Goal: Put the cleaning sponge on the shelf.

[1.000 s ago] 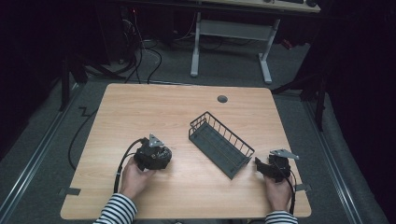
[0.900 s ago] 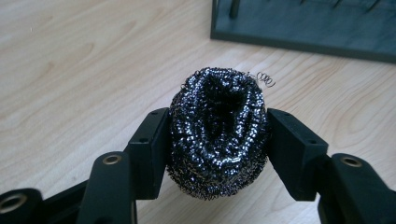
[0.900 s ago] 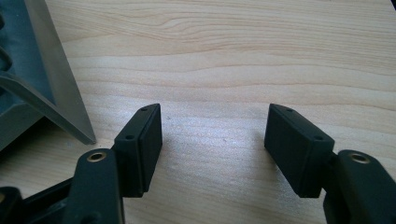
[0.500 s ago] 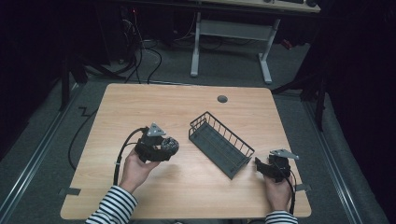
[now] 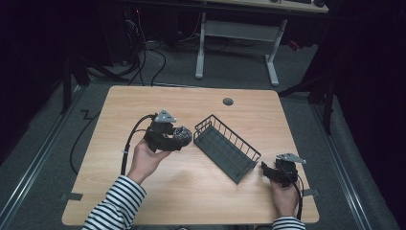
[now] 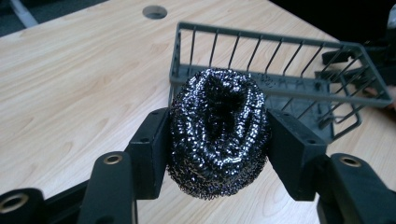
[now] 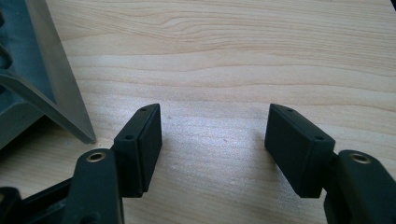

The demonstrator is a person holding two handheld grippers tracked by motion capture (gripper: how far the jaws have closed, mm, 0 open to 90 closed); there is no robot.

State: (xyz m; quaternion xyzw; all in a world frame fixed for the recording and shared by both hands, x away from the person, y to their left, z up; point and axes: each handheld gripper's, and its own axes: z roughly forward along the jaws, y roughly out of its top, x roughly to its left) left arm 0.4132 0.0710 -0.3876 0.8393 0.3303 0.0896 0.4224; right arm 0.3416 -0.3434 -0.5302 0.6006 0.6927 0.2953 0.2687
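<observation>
Left gripper (image 5: 179, 136) nearer basket (image 5: 225, 148) — jaws clamping scourer (image 6: 218, 133); right gripper (image 7: 212, 135) wide.

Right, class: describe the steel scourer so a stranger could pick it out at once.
Start at the wooden table and find the grey wire basket near its middle. Beside the basket's left end, the left tongs grip the scourer: a shiny ball of coiled metal, the one glittering thing there.

No legible text, label, brand, number or sign in any view. Wooden table (image 5: 143, 100), grey wire basket (image 5: 225, 147), steel wool scourer (image 6: 218, 130) and black gripper parts: all surfaces unmarked.
</observation>
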